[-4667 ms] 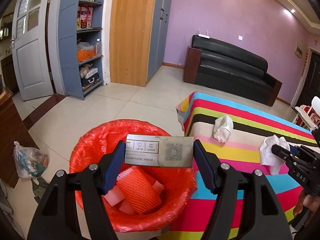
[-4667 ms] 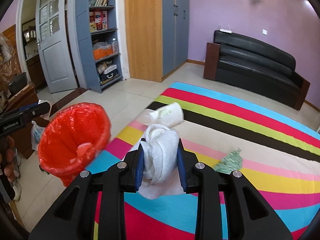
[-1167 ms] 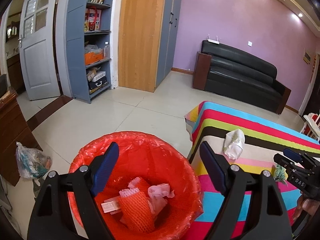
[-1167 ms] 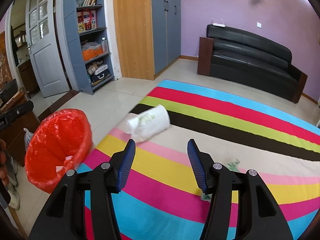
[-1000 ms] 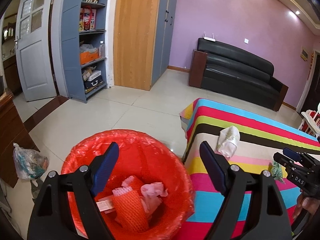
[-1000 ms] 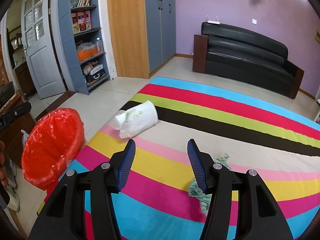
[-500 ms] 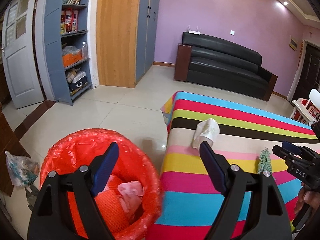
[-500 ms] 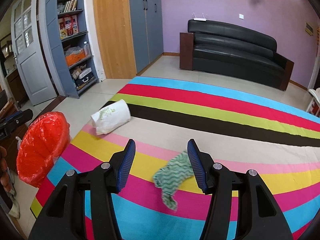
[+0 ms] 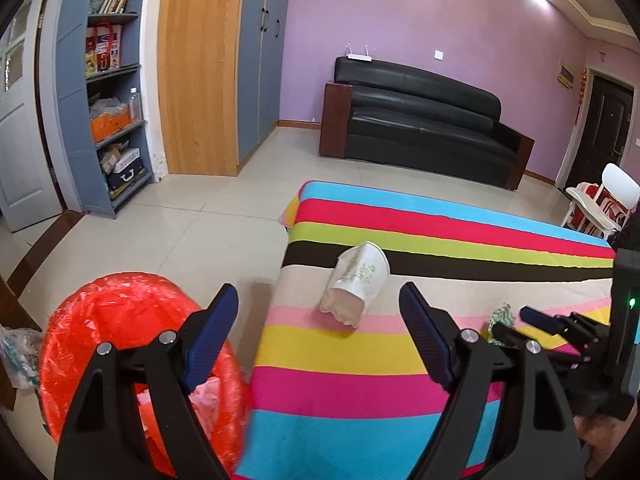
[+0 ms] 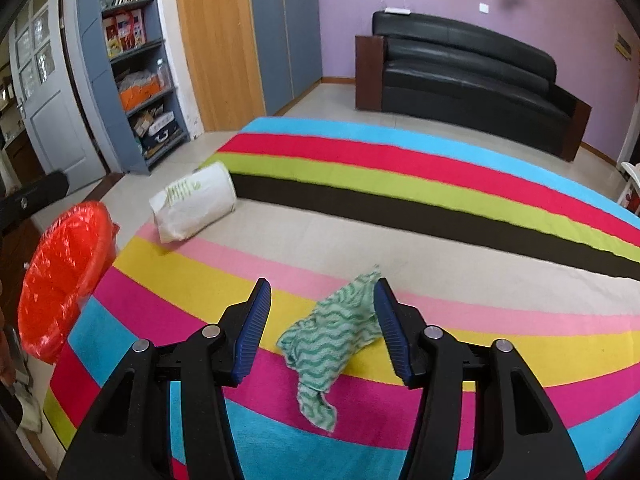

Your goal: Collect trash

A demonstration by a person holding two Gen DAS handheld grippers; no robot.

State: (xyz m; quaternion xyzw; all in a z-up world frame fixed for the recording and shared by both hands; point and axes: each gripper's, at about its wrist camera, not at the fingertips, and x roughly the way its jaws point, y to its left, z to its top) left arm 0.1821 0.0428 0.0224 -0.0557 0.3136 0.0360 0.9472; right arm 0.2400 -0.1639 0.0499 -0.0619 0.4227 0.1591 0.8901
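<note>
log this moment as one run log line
left tool: open, empty, beside red bin | right tool: open, straddling green rag on striped cloth | paper cup: on its side, uncollected

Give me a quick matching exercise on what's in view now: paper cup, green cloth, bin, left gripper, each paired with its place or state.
Things:
1. paper cup
2. green cloth
3. bin
4. left gripper

Places or states:
A. lined with a red bag, beside the striped cover's edge
B. open, holding nothing
C. between the right gripper's open fingers
D. lying on its side on the beige stripe

Pairs: 1-D, 2-C, 3-A, 4-B
</note>
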